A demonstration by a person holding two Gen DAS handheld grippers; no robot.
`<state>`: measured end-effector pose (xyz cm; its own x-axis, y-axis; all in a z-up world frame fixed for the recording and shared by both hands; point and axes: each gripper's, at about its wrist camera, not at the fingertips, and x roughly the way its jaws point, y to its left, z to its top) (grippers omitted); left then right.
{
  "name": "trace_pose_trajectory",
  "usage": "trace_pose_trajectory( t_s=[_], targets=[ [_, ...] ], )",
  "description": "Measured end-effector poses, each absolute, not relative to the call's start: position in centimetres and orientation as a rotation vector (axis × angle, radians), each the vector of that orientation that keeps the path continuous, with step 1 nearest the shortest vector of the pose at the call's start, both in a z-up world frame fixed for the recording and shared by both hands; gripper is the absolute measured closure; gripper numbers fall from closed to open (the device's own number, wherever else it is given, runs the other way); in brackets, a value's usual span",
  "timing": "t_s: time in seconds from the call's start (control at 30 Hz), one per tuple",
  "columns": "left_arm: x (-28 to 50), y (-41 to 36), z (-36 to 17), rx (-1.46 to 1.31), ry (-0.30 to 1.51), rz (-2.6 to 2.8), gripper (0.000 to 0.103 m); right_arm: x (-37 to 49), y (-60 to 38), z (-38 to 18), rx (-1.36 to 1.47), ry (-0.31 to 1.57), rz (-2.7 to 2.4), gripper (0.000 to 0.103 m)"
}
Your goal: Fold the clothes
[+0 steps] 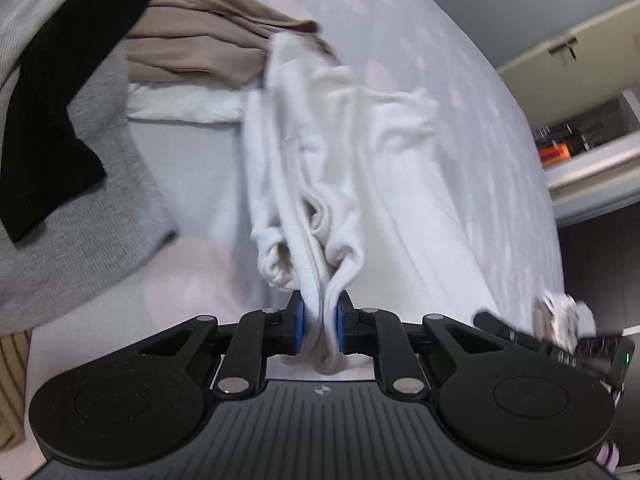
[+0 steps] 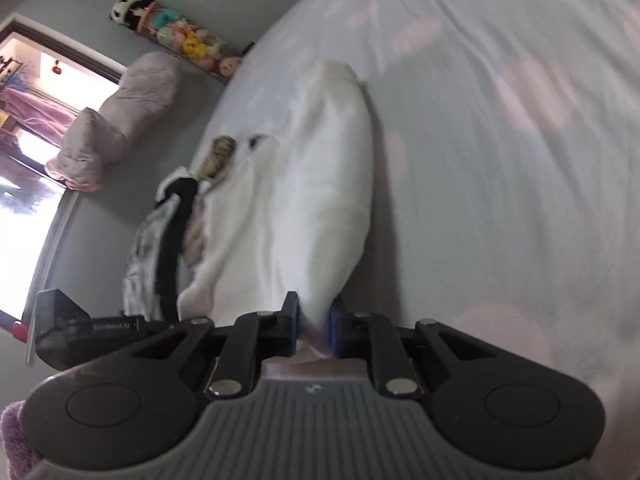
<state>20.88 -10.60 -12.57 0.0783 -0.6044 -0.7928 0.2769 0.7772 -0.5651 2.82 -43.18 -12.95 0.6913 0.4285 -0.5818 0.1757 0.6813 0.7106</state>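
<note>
The white garment (image 1: 320,168) lies stretched along the bed (image 1: 420,20), which is covered in a pale sheet with faint pink spots, and both claws grip it. The left claw (image 1: 320,326) is pinched narrow on a bunched edge of the garment, the cloth squeezed between its blue pads (image 1: 300,322) and rumpled into thick folds just beyond them. The right claw (image 2: 314,326) is likewise closed on another edge of the garment (image 2: 304,184), with the fabric running away from it in a smooth, slightly raised band; the picture is blurred there. In the left wrist view, a tan garment (image 1: 192,48) lies in folds at the far end of the white garment, touching it, with a white folded piece (image 1: 180,106) just under the tan one. To the left of the white garment are a grey knit (image 1: 92,216) and a black cloth (image 1: 44,112) lying over it. To its right, past the bed's edge, stands a cream shelf (image 1: 580,120). In the right wrist view, a heap of clothes (image 2: 172,240) with a black strip sits to the left of the white garment, touching it. Farther off beyond the bed are a pink pillow (image 2: 120,112), a clear tube of plush toys (image 2: 184,36) against the wall, and a bright window (image 2: 36,220).
</note>
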Motion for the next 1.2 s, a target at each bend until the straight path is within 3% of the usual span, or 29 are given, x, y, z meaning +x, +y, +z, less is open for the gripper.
trace_pose_trajectory(
  t_s=[0.2,0.53,0.63,0.83,1.0,1.07,1.2],
  targets=[
    [18.4,-12.6,-11.8,-0.148,1.451,-0.730,0.091,-0.1,-43.9,-10.3,0.770,0.887,0.172,0.086],
    [15.9,-15.6,-13.3,0.078,1.591,-0.730,0.090,-3.8,-43.0,-13.2,0.703,0.998,0.146,0.086],
    [16.5,-15.8,-14.0,0.068,1.631,-0.695,0.088,-3.8,-42.6,-14.3,0.673,1.029,0.134,0.080],
    [17.8,-14.2,-11.8,0.012,1.575,-0.693,0.075,-3.1,-42.6,-12.8,0.579,0.996,0.132,0.066],
    [19.6,-13.4,-9.3,-0.045,1.490,-0.701,0.071,-1.7,-42.5,-11.1,0.483,0.950,0.119,0.065],
    [20.5,-13.2,-8.5,-0.045,1.443,-0.699,0.063,-1.1,-42.4,-10.5,0.445,0.932,0.113,0.065],
    [22.7,-13.3,-8.2,-0.093,1.348,-0.649,0.062,0.4,-42.0,-9.3,0.377,0.895,0.115,0.065]
  ],
)
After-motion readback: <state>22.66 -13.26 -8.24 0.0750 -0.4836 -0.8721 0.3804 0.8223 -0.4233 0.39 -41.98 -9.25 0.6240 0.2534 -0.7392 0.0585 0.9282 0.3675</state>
